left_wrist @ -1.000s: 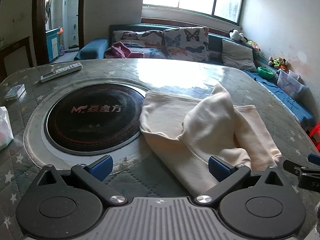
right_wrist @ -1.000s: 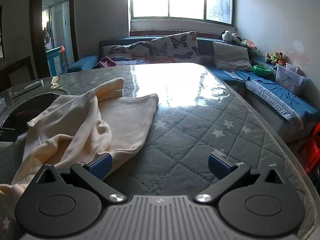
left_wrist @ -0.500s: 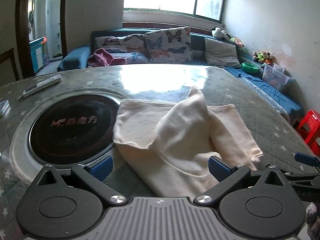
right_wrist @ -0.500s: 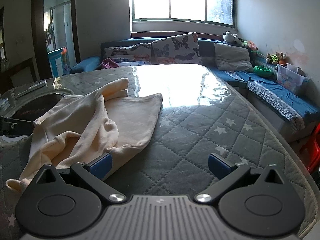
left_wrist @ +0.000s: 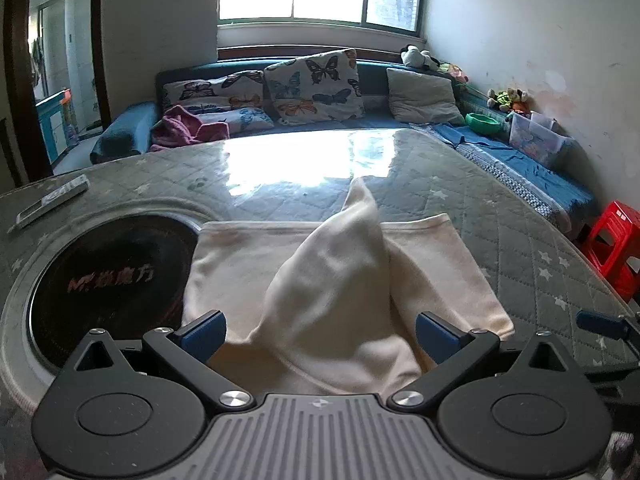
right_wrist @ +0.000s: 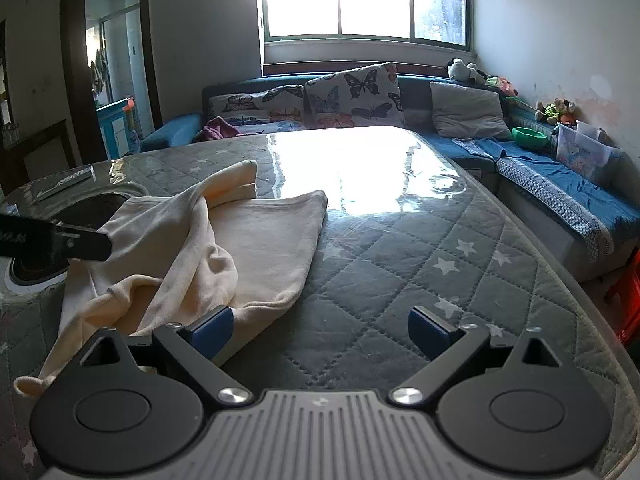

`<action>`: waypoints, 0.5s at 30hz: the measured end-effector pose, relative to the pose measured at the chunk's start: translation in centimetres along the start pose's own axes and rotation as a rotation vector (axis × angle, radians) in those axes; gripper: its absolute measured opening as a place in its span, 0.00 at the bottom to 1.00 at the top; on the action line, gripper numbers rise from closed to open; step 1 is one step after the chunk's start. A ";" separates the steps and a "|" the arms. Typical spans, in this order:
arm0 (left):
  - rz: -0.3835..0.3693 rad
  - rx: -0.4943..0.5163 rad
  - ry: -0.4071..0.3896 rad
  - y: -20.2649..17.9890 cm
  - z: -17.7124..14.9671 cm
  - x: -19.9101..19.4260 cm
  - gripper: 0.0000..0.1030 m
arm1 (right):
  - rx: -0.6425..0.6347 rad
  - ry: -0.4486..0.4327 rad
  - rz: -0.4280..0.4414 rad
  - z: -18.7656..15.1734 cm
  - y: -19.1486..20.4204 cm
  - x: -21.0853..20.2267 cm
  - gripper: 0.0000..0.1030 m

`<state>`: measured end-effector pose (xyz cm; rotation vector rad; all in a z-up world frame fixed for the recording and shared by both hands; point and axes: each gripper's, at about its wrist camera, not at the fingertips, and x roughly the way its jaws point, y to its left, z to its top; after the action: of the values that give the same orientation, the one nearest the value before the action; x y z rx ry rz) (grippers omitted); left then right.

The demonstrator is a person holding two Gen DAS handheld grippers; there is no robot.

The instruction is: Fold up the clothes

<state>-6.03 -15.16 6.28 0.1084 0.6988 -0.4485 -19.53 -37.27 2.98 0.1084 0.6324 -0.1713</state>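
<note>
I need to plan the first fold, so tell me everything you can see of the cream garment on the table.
The cream garment is soft, fleecy-looking cloth lying rumpled on the quilted table cover. Its far part lies flat with a straight hem, while one limp part is draped across the middle, its tip pointing toward the window. One edge overlaps the round black cooktop. The near end trails toward the table edge. Both the left hand-held gripper and right hand-held gripper are open, gripping nothing.

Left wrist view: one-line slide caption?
Open left claw poised over rumpled cream garment on quilted table, beside round cooktop.
</note>
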 end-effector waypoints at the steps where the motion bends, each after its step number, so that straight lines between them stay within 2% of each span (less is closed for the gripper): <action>1: -0.001 0.004 0.001 -0.2 0.2 0.2 0.99 | 0.000 0.001 0.002 0.0 0.0 0.0 0.92; 15: -0.021 0.015 0.011 -1.3 4.2 3.7 0.87 | -0.002 0.012 0.036 0.6 -0.1 0.7 0.88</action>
<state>-1.58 -18.65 7.20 0.1178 0.7081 -0.4738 -18.66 -37.58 3.01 0.1189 0.6417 -0.1355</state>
